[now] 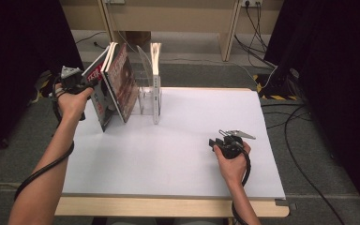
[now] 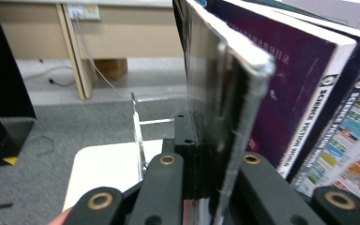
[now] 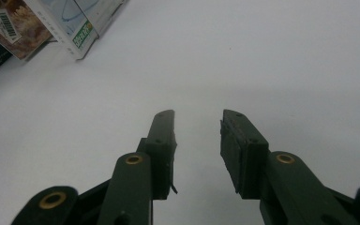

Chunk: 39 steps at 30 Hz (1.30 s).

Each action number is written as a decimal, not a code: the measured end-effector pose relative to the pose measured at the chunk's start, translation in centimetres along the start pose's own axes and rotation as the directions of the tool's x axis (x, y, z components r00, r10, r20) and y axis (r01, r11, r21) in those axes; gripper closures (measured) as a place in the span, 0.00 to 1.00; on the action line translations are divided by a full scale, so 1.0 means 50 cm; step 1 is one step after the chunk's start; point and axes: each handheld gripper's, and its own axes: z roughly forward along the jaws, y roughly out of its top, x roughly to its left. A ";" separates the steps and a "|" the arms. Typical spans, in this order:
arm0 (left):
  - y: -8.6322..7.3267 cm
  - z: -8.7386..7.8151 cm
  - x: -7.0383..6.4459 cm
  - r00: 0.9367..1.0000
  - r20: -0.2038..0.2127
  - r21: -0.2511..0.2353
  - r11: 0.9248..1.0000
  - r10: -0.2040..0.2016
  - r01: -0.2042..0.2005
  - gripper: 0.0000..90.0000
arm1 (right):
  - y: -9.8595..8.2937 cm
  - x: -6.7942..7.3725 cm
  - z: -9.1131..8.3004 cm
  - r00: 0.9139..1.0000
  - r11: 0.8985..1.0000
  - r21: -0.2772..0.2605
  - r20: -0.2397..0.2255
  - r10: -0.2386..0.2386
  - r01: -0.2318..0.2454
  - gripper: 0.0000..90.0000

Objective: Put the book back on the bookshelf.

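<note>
Left gripper (image 1: 90, 83), upper left of high view, jaws clamped on edge of leaning magazine (image 1: 102, 101). Left gripper view: held magazine (image 2: 225, 108) thin, glossy dark cover, frayed white edge, upright between jaws at centre frame. Three leaning magazines counted at upper left of high view, tilted against clear acrylic rack (image 1: 145, 79); one white book (image 1: 156, 84) upright in rack, just right of them. Right gripper (image 1: 220, 143), lower right of high view, rests on white table (image 1: 178, 150); jaws moderately apart, holding nothing.
</note>
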 end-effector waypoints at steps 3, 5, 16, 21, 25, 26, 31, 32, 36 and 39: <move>0.006 -0.002 -0.002 1.000 0.005 0.028 1.000 0.004 -0.004 0.96 | -0.001 0.001 0.001 1.000 1.000 0.005 -0.001 0.000 0.000 0.73; 0.005 -0.003 -0.001 1.000 0.011 0.026 1.000 -0.011 0.010 0.96 | -0.001 0.001 0.001 1.000 1.000 0.003 -0.001 0.000 0.000 0.73; -0.010 -0.023 0.014 0.999 -0.033 -0.145 0.989 -0.009 0.004 0.96 | -0.002 0.001 0.002 1.000 1.000 0.009 -0.001 0.011 -0.011 0.73; -0.016 -0.020 0.019 0.998 -0.047 -0.222 0.975 -0.030 0.019 0.96 | -0.002 0.000 0.004 1.000 1.000 0.005 0.000 -0.003 0.003 0.73; -0.025 -0.011 0.020 0.997 -0.055 -0.268 0.963 -0.052 0.035 0.96 | -0.002 0.000 0.002 1.000 1.000 0.007 0.000 0.009 -0.009 0.73; -0.029 -0.007 0.022 0.996 -0.059 -0.273 0.961 -0.063 0.044 0.96 | -0.002 0.000 0.002 1.000 1.000 0.005 -0.001 0.008 -0.008 0.73; -0.048 0.001 0.028 0.994 -0.093 -0.277 0.960 -0.062 0.034 0.96 | -0.001 -0.004 -0.001 1.000 1.000 -0.001 0.000 0.006 -0.006 0.73; -0.048 0.001 0.028 0.994 -0.093 -0.277 0.960 -0.062 0.034 0.96 | -0.001 -0.004 -0.001 1.000 1.000 -0.001 0.000 0.006 -0.006 0.73; -0.046 -0.002 0.034 0.993 -0.110 -0.266 0.964 -0.042 0.012 0.96 | -0.001 -0.005 -0.002 1.000 1.000 -0.002 0.002 0.011 -0.011 0.73; -0.046 -0.003 0.037 0.992 -0.120 -0.263 0.965 -0.045 0.012 0.95 | -0.001 -0.004 -0.001 1.000 1.000 0.000 0.000 0.002 -0.002 0.73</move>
